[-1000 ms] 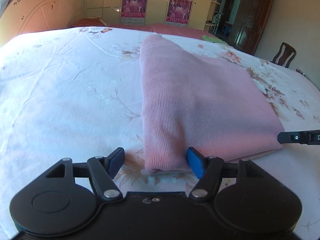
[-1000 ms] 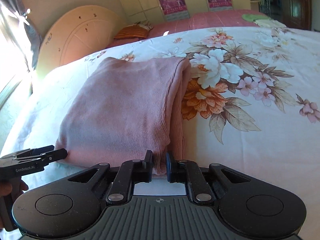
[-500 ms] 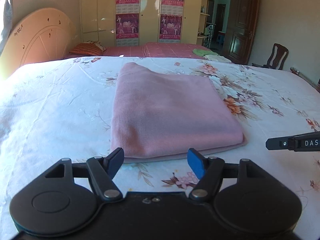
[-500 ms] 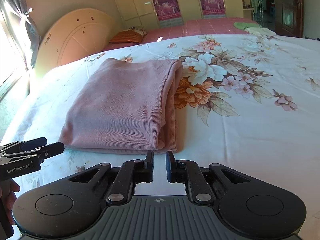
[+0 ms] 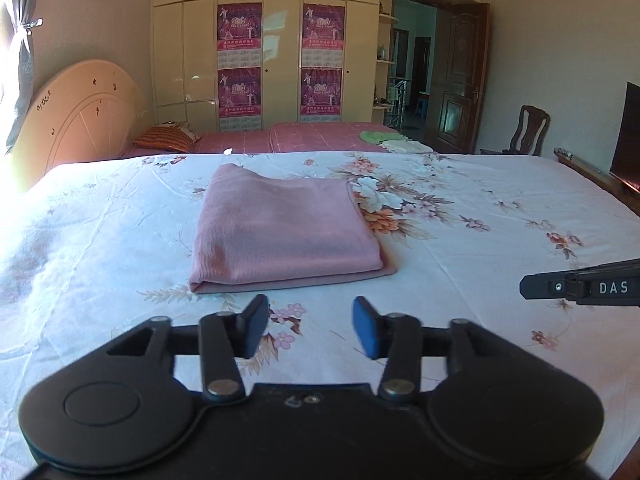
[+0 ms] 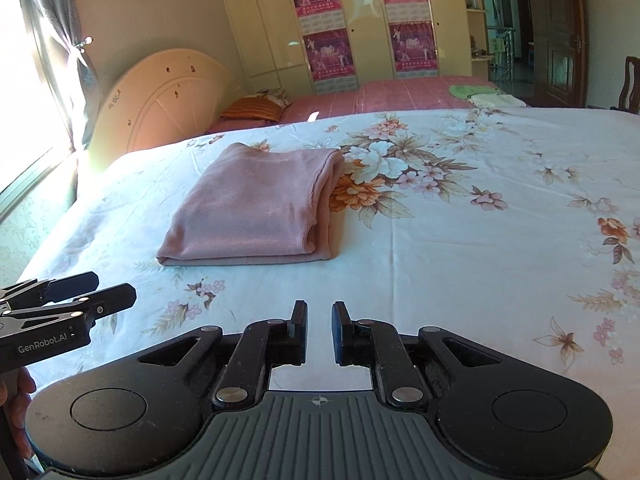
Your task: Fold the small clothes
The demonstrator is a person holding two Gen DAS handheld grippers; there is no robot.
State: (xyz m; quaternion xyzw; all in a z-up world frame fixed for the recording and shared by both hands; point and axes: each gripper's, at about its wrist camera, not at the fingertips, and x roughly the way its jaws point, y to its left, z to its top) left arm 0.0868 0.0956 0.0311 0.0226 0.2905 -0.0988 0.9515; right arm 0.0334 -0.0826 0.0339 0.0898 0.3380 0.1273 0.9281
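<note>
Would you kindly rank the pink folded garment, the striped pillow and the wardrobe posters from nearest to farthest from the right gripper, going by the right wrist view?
1. Pink folded garment: on the floral bedspread, ahead and slightly left of the right gripper.
2. Striped pillow: on the red bed beyond, by the headboard, left.
3. Wardrobe posters: on the far wardrobe doors, at the back.

Left gripper [image 6: 112,298]: "GenRobot.AI"; right gripper [image 5: 532,287]: "DAS".

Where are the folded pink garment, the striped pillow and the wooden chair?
folded pink garment [image 5: 284,232], left wrist view, middle of its top layer.
striped pillow [image 6: 256,106], right wrist view, centre of its orange face.
wooden chair [image 5: 530,128], left wrist view, on its backrest.
</note>
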